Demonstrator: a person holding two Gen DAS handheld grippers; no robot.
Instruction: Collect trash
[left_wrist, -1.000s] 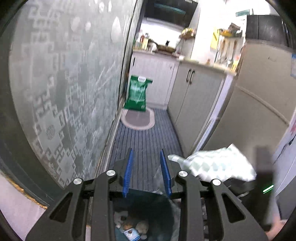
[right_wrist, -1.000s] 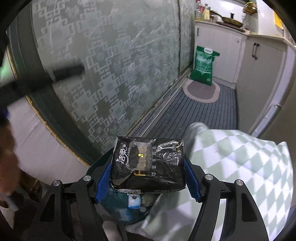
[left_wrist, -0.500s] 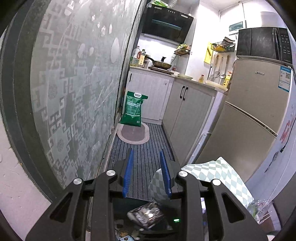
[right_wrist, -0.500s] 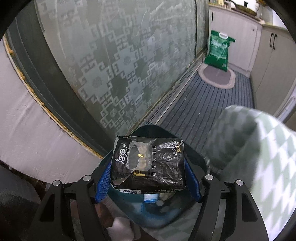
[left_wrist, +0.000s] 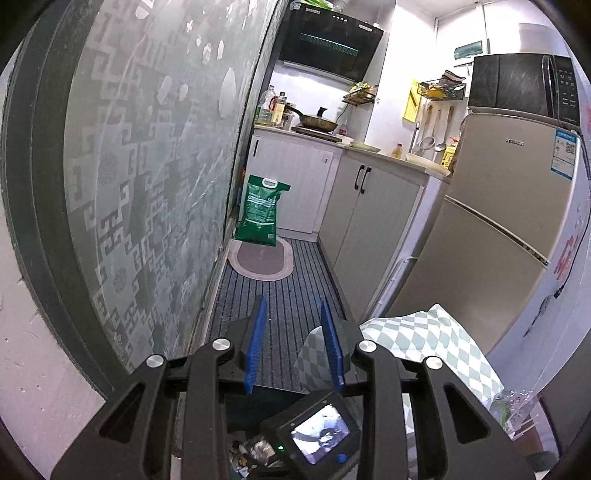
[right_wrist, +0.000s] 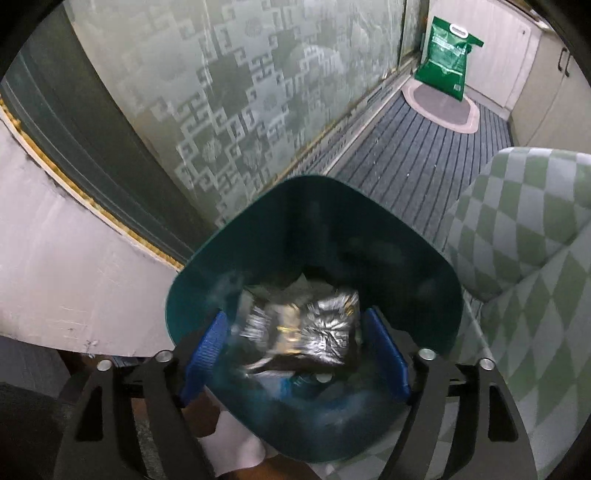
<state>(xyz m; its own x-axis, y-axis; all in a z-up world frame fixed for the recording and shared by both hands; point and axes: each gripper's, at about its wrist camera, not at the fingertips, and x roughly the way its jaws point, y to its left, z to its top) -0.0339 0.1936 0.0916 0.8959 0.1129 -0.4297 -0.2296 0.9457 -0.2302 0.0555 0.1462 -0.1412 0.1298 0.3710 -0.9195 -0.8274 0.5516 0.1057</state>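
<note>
From the left wrist, the left claw (left_wrist: 293, 345) stands partly spread, empty, above the kitchen floor. From the right wrist, the right claw (right_wrist: 295, 356) is opening over the teal plastic bin (right_wrist: 424, 288); the crinkled black-and-silver foil packet (right_wrist: 306, 328), light and slippery, best pinched across its sides, is dropping inside.

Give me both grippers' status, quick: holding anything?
Left gripper: open, nothing between its pads.
Right gripper: jaws opening over the teal bin; the black tissue pack sits between them, pads clear of it.
</note>
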